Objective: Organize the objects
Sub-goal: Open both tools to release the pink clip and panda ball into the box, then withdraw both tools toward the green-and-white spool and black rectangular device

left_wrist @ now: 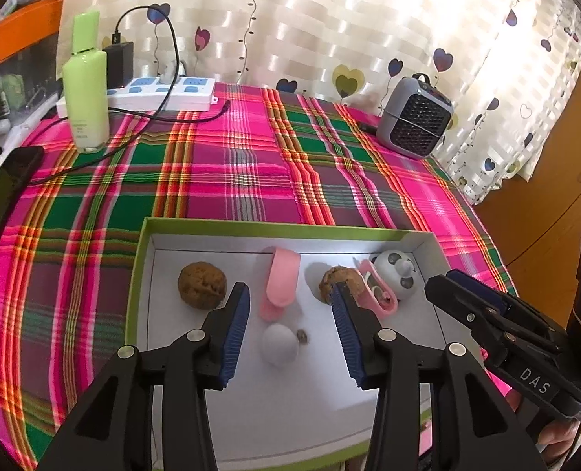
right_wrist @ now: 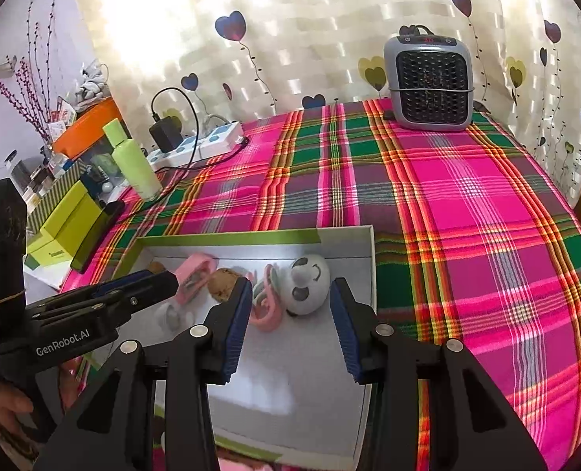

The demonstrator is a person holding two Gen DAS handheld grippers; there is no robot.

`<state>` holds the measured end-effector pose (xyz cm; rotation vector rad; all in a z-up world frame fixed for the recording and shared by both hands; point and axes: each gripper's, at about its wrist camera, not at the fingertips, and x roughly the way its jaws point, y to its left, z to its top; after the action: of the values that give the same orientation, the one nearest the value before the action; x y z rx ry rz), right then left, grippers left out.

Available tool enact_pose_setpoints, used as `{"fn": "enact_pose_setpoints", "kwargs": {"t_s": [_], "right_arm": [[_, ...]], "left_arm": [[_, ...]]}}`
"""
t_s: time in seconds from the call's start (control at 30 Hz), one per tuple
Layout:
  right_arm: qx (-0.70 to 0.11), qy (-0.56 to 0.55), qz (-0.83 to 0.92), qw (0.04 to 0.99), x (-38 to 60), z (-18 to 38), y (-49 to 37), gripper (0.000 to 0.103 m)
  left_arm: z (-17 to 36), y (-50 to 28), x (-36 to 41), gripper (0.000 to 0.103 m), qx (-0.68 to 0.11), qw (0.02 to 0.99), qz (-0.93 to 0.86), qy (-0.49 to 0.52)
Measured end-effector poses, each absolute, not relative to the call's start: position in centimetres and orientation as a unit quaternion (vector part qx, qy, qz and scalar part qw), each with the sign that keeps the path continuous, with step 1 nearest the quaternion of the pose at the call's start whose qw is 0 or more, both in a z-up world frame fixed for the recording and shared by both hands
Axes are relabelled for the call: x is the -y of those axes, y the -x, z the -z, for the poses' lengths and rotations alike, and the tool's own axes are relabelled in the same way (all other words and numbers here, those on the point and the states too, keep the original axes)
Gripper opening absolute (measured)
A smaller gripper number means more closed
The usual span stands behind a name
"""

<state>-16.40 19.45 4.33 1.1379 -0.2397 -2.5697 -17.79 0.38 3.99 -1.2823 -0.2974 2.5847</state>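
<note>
**A:** Both your grippers hang over the green-rimmed box [left_wrist: 227, 224], and neither is gripping anything. The left gripper [left_wrist: 290, 316] has its jaws apart with nothing pressed between the blue pads; the right gripper [right_wrist: 290, 312] looks the same, released and empty.

**B:** So where do the things lie for you?

**A:** All inside the box. From your left wrist view, the white egg-shaped piece [left_wrist: 280, 343] sits just below and between the left fingertips, the closest thing to that hand. Beyond it lies the pink clip [left_wrist: 278, 282], its long axis running away from you, roughly along the line your left gripper points. A brown walnut [left_wrist: 202, 284] rests just outside the left finger, and a second walnut [left_wrist: 339, 282] is partly hidden behind the right finger of that gripper.

**B:** And your right hand?

**A:** The white panda-faced toy [right_wrist: 309, 284] lies ahead of the right gripper, in the box's far right corner and a little toward the left finger. Next to it on the left is a second pink clip [right_wrist: 264, 306], partly hidden by that finger.

**B:** Which hand goes for what?

**A:** I'd judge your left is nearer the egg and the first clip, your right nearer the panda. For that clip, the jaws would close across its narrow width as it lies, so you'd need little wrist roll.
</note>
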Motion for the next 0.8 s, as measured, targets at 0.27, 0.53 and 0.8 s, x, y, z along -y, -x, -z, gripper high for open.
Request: {"fn": "enact_pose_setpoints", "kwargs": {"t_s": [0.27,0.53,0.8], "right_arm": [[0.085,-0.385,0.904,0.165,-19.6,-5.4,14.1,0.042],[0.075,-0.379,0.905,0.177,-19.1,-5.9,11.6,0.042],[0.069,-0.372,0.907,0.186,-19.4,-6.0,8.5,0.042]], "left_arm": [[-5.0,15.3,0.2,0.043,0.108,0.121,-0.89,0.427],[-5.8,12.1,0.6,0.043,0.11,0.125,-0.895,0.413],[-6.1,8.8,1.6,0.043,0.126,0.125,-0.898,0.402]]}}
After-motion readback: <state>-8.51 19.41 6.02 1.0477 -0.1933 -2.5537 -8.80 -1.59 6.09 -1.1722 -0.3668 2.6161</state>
